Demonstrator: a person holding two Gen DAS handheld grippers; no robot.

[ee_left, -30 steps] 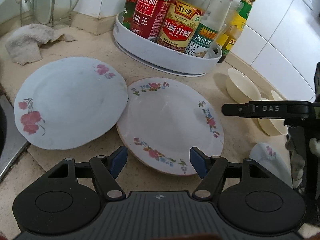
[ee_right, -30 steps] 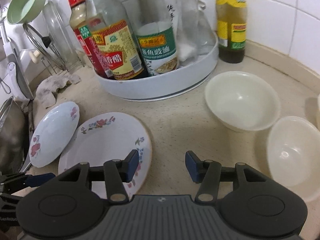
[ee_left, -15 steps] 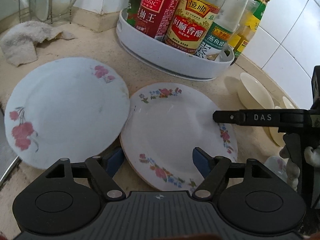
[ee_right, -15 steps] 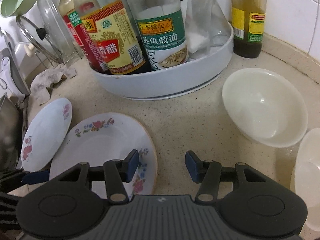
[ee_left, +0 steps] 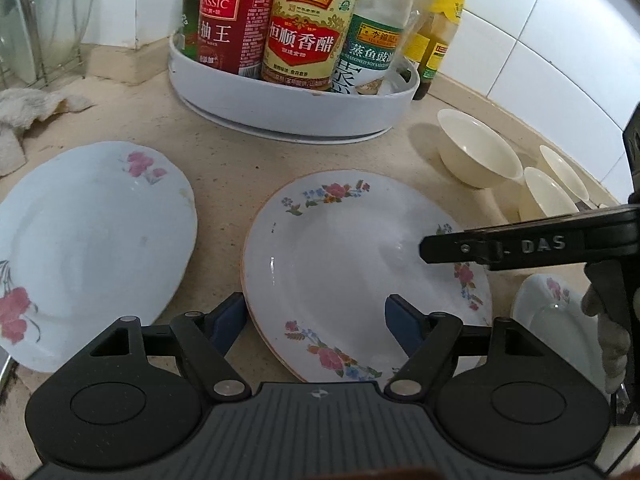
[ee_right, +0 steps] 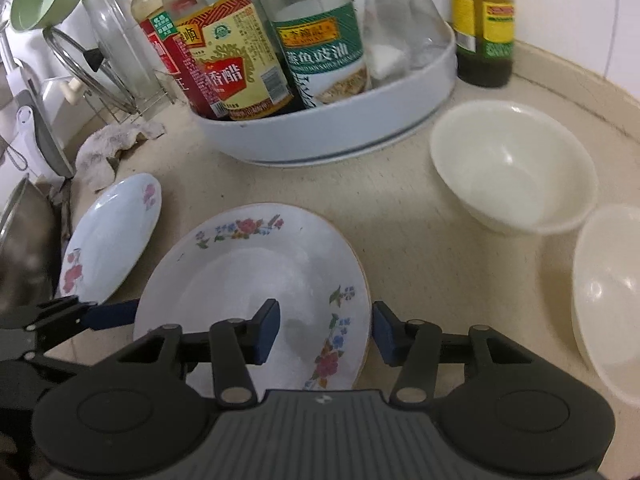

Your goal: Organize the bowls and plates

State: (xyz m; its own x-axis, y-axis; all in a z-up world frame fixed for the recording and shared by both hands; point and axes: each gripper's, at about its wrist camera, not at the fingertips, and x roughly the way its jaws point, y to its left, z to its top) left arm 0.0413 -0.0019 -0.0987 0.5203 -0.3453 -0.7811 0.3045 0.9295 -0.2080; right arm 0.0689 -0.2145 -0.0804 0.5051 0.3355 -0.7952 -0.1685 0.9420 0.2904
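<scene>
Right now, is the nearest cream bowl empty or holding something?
Empty. The cream bowl stands upright on the counter, its bare inside visible down to the bottom.

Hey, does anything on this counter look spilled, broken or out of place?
Nothing looks spilled or broken. The only stray item is a crumpled rag lying on the counter behind the pink-flowered plate. Plates and bowls sit upright and look intact.

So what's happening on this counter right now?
A person is sorting dishes with two handheld grippers. Both hover open over the multicolour-flowered plate: the left gripper straddles its near-left rim, the right gripper its right rim. Neither grips yet. The pink-flowered plate lies apart to the left, the cream bowls to the right.
</scene>
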